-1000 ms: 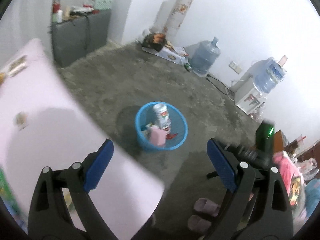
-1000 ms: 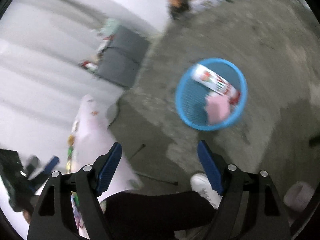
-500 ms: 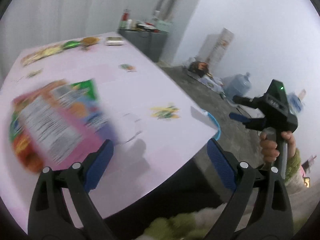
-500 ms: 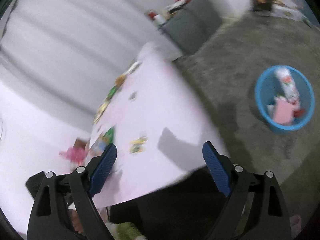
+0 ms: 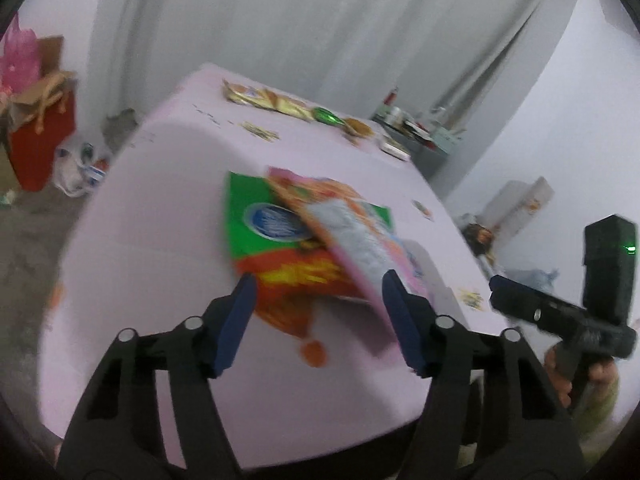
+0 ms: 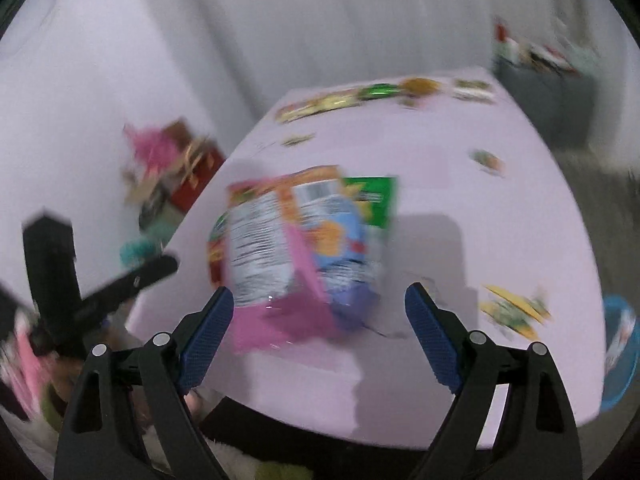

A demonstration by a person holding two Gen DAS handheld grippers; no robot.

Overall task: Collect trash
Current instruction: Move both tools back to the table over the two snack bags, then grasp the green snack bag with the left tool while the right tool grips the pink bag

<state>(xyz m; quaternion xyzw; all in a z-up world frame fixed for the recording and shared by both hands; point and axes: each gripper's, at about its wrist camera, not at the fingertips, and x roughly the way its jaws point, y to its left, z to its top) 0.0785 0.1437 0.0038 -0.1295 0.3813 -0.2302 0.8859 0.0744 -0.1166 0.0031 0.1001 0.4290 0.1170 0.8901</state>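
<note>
Snack wrappers (image 5: 308,248) lie in an overlapping pile on the pink table (image 5: 160,208): a pink-backed bag printed with small text rests tilted across a green-and-orange bag. Both frames are motion-blurred, so the print cannot be read. In your right wrist view the same pile (image 6: 296,240) sits just ahead of the fingers, the green bag showing behind the pink one.

Your left gripper (image 5: 320,320) points down at the near edge of the pile; its jaws are closing, with the lower corner of the wrappers between the blue pads, and the pads do not appear to press on them. Your right gripper (image 6: 320,332) has its jaws spread wide, the pads clear of the pile on both sides and nothing held.

Smaller scraps lie farther out: a yellow wrapper (image 6: 514,310) near the table's right edge, and a row of gold and green wrappers (image 5: 288,106) along the far edge, well apart from the pile. A blue basket (image 6: 620,356) shows beyond the table's right edge. Grey curtains (image 5: 320,32) hang behind the table, and a red box (image 5: 40,136) stands on the floor to its left.
</note>
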